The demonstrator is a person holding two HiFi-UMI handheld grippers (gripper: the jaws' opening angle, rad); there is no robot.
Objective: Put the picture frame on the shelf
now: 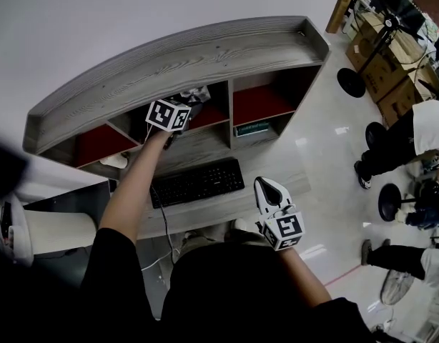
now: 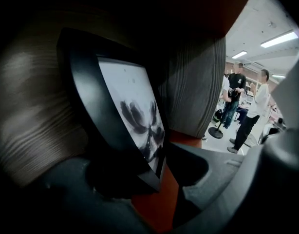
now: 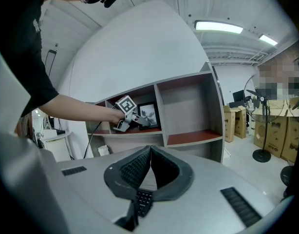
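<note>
The picture frame (image 2: 130, 111) is black with a grey flower print. It stands leaning in the middle compartment of the grey wooden shelf (image 1: 205, 48), on its red floor. My left gripper (image 2: 161, 182) reaches into that compartment with the frame's lower corner between its jaws. A strip of red floor shows between the frame and the right jaw, so the jaws stand open. In the right gripper view the frame (image 3: 148, 115) is just behind the left gripper (image 3: 135, 121). My right gripper (image 1: 264, 184) hovers over the desk, shut and empty, near the keyboard (image 1: 198, 182).
The shelf's right compartment (image 3: 188, 138) has a bare red floor. A green book (image 1: 254, 128) lies in a lower slot. Cardboard boxes (image 1: 380, 63), fan stands (image 1: 352, 81) and people (image 2: 247, 116) are off to the right.
</note>
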